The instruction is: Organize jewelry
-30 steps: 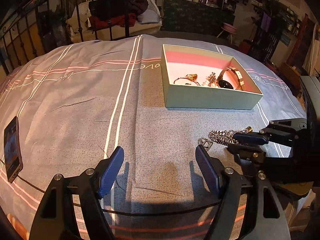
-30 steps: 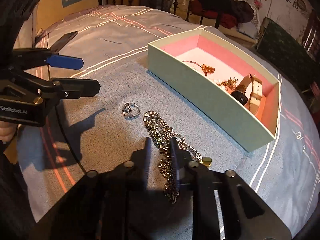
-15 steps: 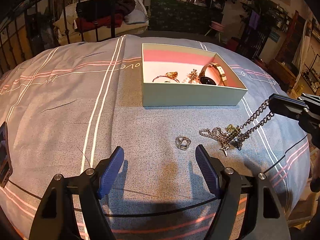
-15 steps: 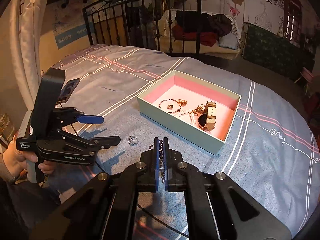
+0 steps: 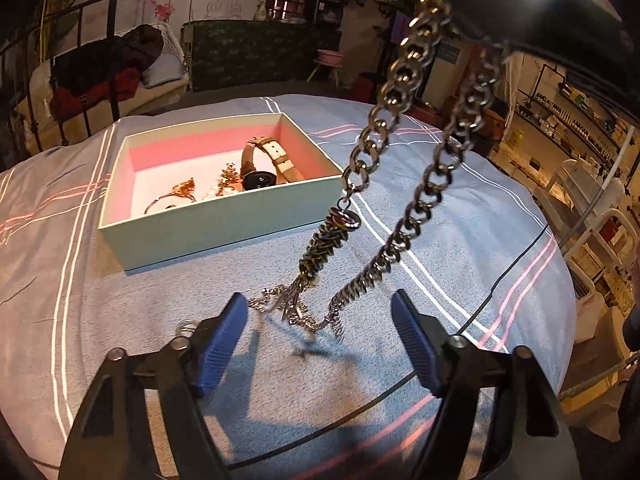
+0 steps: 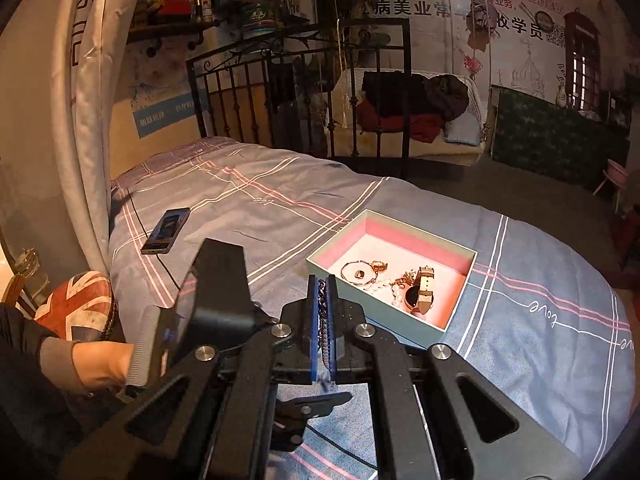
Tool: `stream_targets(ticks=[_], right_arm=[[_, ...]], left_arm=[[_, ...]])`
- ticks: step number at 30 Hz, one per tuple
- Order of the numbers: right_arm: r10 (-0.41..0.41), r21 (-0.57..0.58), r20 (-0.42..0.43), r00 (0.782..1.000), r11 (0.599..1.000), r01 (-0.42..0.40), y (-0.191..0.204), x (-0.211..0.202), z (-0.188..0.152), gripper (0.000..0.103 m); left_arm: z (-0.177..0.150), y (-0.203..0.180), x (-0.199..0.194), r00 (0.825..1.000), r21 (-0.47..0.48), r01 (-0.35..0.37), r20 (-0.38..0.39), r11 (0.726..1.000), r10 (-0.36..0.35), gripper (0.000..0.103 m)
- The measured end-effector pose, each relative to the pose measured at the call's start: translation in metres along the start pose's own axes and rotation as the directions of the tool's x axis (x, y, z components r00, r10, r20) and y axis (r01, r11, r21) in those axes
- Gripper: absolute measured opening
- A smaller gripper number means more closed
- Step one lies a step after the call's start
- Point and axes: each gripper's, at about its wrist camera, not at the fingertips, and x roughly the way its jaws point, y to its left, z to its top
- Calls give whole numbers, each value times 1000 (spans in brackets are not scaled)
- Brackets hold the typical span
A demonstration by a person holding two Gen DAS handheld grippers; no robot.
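Two strands of chain (image 5: 400,92) hang from the right hand-held gripper (image 6: 321,292).

The grey bedspread (image 6: 552,264) carried the word "love" in white script near its striped edge, with a second, partly cut-off copy farther right. A wall poster (image 6: 472,4) behind the bed showed large Chinese characters, including "美业" and "学员". A vertical banner (image 6: 86,12) at left bore big Chinese characters, only partly visible.
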Motion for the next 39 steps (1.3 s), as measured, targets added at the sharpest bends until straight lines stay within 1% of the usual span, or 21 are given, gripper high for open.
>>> stream_targets(ticks=[1,2,3,5,7,9,13,16,18,19,20,21,22,23,25,27,29,32,35,37,39], right_arm=[[-9,14,0,1000,1000,9,-3,-3,-3,4],[-22,26,-3,1000,999,22,-7,-5,-7,4],[-24,41,-11,1000,999,25,-10,-6,-11,4],[-26,72,-35,999,997,28,-17,-3,-23,4],[-17,103,-92,996,994,26,-24,7,-39,4],[-8,126,-160,987,992,29,-28,24,-58,4],[29,163,-250,968,986,13,-29,57,-90,4],[14,165,-273,962,986,32,-26,70,-101,4],[-4,175,-290,957,983,57,-27,73,-105,7],[-5,180,-290,957,982,59,-28,73,-106,13],[-6,183,-290,957,981,62,-28,71,-107,41],[-35,178,-292,956,980,91,-28,69,-107,81],[-72,168,-297,952,978,126,-27,68,-108,88],[-72,166,-298,952,978,126,-28,68,-110,88],[-40,202,-308,951,974,106,-29,73,-112,88],[-15,209,-316,948,974,85,-26,84,-114,88],[22,199,-323,946,979,45,-15,99,-114,82],[25,113,-330,944,994,13,13,115,-109,79],[-10,45,-340,940,999,26,28,127,-105,76],[-36,42,-341,939,998,54,27,129,-104,68],[-59,67,-333,941,994,86,18,126,-104,35]], left_arm=[[1,2,6,1000,-18,13,-21,1000,-14,22],[0,5,9,998,-39,39,-40,998,-41,8],[-1,8,9,998,-57,54,-37,997,-56,6],[-4,12,-4,998,-65,67,5,996,-67,6],[-6,13,-21,995,-61,90,38,994,-88,6],[-10,11,-35,996,-46,78,47,996,-75,6],[-23,14,-35,1000,-67,13,-17,998,-14,6],[-32,17,-28,997,-77,-39,-64,996,34,6],[-34,22,-28,996,-97,-45,-84,994,37,6],[-36,24,-28,995,-107,-56,-89,993,47,6],[-36,27,-28,994,-117,-56,-96,992,45,8],[-37,30,-28,994,-129,-55,-104,990,41,24],[-36,34,-30,993,-142,-68,-102,987,53,44],[-36,37,-34,994,-153,-73,-88,985,60,48],[-36,42,-38,995,-170,-67,-81,983,54,48],[-36,45,-42,994,-176,-88,-79,980,75,48],[-34,50,-45,991,-182,-122,-83,976,108,48],[-32,62,-52,987,-208,-157,-77,965,144,48],[-31,71,-58,983,-228,-180,-71,957,168,50],[-31,74,-57,981,-230,-191,-75,954,179,50],[-30,74,-55,980,-229,-194,-79,954,180,50]])
